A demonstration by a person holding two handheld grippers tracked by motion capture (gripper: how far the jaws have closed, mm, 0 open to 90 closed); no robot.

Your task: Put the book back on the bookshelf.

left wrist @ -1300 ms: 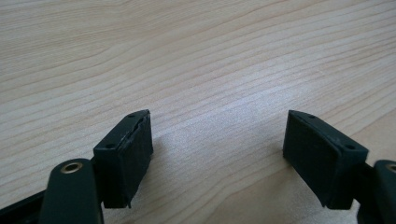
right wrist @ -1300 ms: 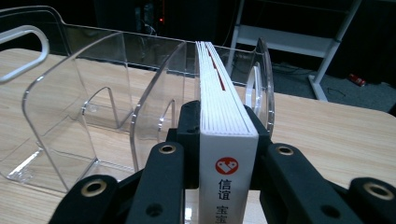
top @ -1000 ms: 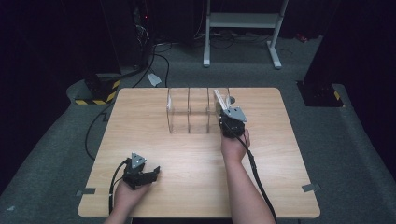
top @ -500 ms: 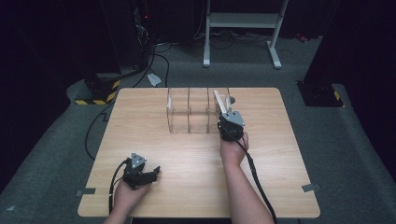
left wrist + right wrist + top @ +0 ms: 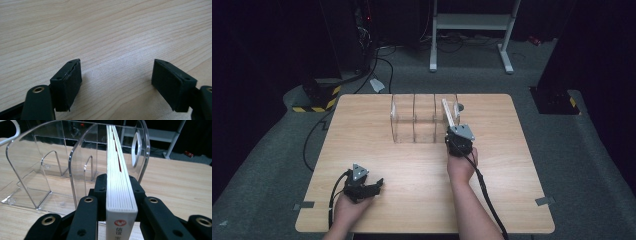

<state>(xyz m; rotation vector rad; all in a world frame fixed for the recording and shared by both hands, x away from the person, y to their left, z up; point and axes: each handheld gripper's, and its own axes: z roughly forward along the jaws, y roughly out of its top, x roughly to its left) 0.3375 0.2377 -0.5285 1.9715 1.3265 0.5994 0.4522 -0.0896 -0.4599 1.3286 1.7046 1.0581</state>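
Wooden table, book spine logo, right gripper view

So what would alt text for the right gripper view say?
Two black jaws of the right gripper clamp a white book by its page edge, its far end inside the rightmost slot of a clear acrylic file rack on a wooden table.

Book spine: red heart emblem, Chinese characters "信谊".

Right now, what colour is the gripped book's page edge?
White, with thin red streaks; the book shows best in the right gripper view.
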